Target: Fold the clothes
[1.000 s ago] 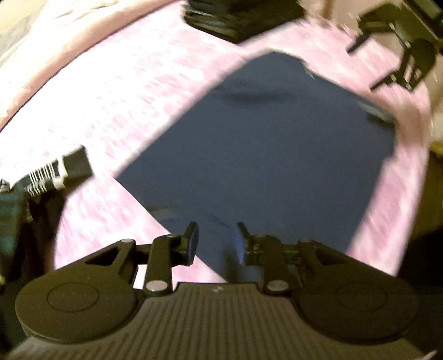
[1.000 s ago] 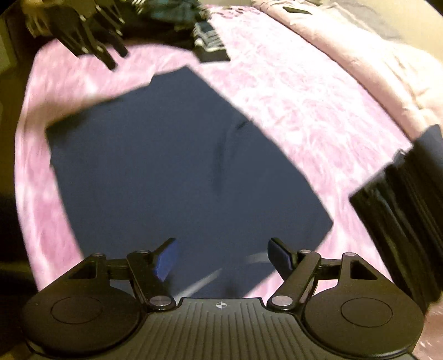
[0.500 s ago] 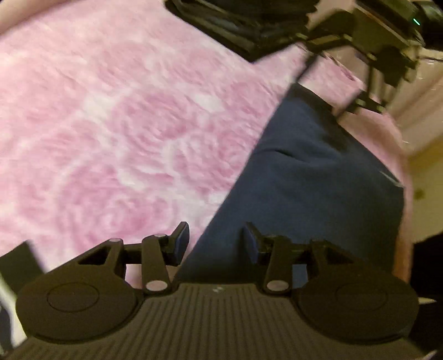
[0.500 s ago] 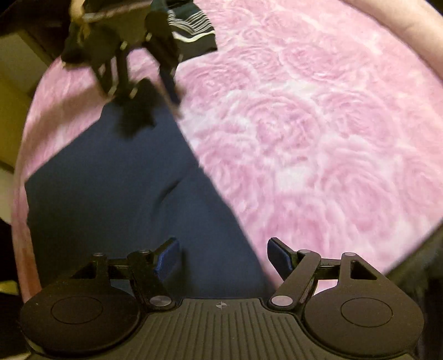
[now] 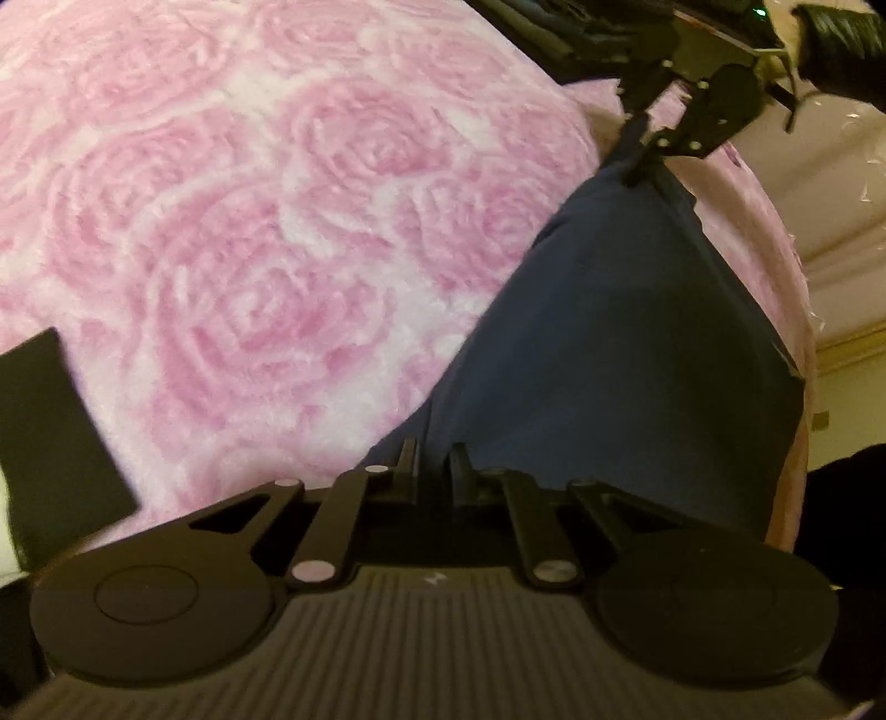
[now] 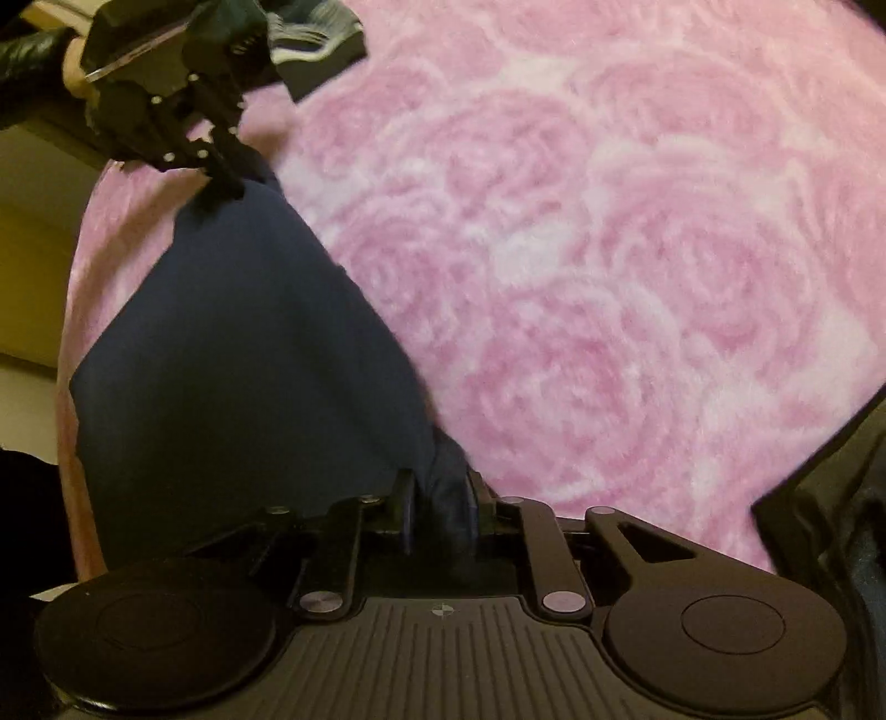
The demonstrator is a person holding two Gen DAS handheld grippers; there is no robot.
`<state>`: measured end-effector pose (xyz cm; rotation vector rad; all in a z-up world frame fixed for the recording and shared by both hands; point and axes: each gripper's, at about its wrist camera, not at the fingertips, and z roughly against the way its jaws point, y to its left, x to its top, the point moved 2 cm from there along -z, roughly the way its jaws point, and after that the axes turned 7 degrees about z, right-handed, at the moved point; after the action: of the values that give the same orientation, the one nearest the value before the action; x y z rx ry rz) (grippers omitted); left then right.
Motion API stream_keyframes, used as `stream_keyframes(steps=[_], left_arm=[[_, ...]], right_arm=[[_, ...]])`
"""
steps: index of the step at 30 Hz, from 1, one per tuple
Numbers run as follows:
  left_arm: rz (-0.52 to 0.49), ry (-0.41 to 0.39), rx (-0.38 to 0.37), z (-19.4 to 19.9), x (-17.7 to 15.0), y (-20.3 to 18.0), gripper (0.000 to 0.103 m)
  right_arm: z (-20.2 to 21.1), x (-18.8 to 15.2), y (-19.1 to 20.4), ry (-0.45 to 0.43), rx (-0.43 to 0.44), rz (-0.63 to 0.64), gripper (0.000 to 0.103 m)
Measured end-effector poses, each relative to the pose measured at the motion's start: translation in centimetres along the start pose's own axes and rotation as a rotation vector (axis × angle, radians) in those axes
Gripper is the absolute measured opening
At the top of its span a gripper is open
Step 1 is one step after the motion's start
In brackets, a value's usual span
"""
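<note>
Closing on a corner of the navy garment [image 5: 620,343], left gripper [image 5: 433,471], fabric edge pinched between nearly joined jaws; closing likewise, right gripper [image 6: 437,512], a thick bunch of the same dark blue cloth clamped between its pads; stretched flat and smooth ahead of both claws, a long folded panel atop the pink rose-patterned blanket [image 6: 609,249]; beyond the right claw, a dark stack of clothes [image 5: 554,27] at the blanket's far end.
</note>
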<state>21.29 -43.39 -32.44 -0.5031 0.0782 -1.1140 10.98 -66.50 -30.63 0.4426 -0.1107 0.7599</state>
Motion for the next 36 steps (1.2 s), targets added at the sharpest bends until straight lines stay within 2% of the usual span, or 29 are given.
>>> stream_keyframes(steps=[1,2,4,5,8,9,10,11,12,14,15,17,19,22,23,25,26,27,29,32,35,36], left_arm=[[-0.008,-0.004,0.009,0.3,0.3,-0.2,0.008],[-0.014,-0.015,0.016,0.7,0.7,-0.3,0.008],[-0.017,-0.042,0.018,1.3,1.8,-0.3,0.018],[-0.019,-0.050,0.007,1.2,2.3,-0.4,0.028],[-0.057,0.010,-0.020,-1.0,3.2,-0.5,0.030],[-0.070,0.031,-0.028,-1.8,3.6,-0.6,0.030],[-0.075,0.055,-0.029,-2.3,3.2,-0.8,0.030],[-0.079,0.080,-0.030,-2.9,2.9,-0.9,0.030],[-0.083,0.104,-0.030,-3.4,2.5,-1.1,0.022],[-0.070,0.131,-0.024,-2.4,1.8,-1.7,0.016],[-0.069,0.117,-0.021,-1.7,1.4,-1.9,0.016],[-0.063,0.090,-0.015,-0.8,0.7,-2.2,0.015],[-0.057,0.064,-0.009,-0.4,0.4,-2.5,0.015],[-0.086,0.045,0.016,-1.1,1.2,-2.2,0.020],[-0.104,0.049,0.025,-1.5,1.5,-2.2,0.024],[-0.127,0.066,0.037,-2.0,1.9,-2.2,0.027],[-0.130,0.081,0.039,-2.2,1.9,-2.3,0.024],[-0.134,0.096,0.042,-2.4,1.9,-2.4,0.014],[-0.144,0.100,0.041,-1.2,1.6,-3.0,0.010],[-0.131,0.046,0.054,2.6,0.5,-3.3,0.009],[-0.062,0.036,0.072,1.7,0.5,-1.8,0.007],[-0.060,0.030,0.077,1.1,0.7,-1.4,0.007]], right_arm=[[0.1,0.2,0.3,-0.021,-0.002,0.006,0.054],[0.1,0.4,0.3,-0.042,0.003,0.011,0.058],[-0.5,0.9,-0.1,-0.058,0.030,0.011,0.058],[-1.2,1.3,-0.4,-0.051,0.036,0.020,0.058],[-3.9,1.7,-0.7,0.023,0.084,0.054,0.058],[-4.5,1.4,-0.7,0.051,0.093,0.068,0.055],[-4.4,1.0,-0.8,0.075,0.100,0.072,0.038],[-4.0,0.4,-0.9,0.100,0.109,0.064,0.032],[-3.3,-0.5,-1.0,0.125,0.114,0.063,0.031],[-2.3,-2.6,-1.2,0.187,0.086,0.063,0.031],[-2.1,-3.3,-1.3,0.211,0.070,0.063,0.032],[-1.6,-3.8,-1.4,0.194,0.059,0.036,0.032],[-1.4,-3.4,-1.5,0.159,0.058,0.012,0.040],[-2.4,-2.9,-1.6,0.163,0.054,0.003,0.040],[-2.8,-2.9,-1.7,0.171,0.052,-0.003,0.035],[-2.8,-2.9,-1.6,0.177,0.064,-0.023,0.012],[-2.1,-3.1,-1.3,0.175,0.073,-0.024,0.010],[-1.0,-3.5,-1.0,0.172,0.084,-0.029,0.009],[1.3,-4.7,-1.1,0.172,0.078,-0.050,0.006],[1.6,-5.9,-1.9,0.184,0.022,-0.101,0.006],[0.1,-5.2,-1.6,0.191,-0.036,-0.082,0.007],[-0.4,-4.9,-1.4,0.194,-0.056,-0.075,0.016]])
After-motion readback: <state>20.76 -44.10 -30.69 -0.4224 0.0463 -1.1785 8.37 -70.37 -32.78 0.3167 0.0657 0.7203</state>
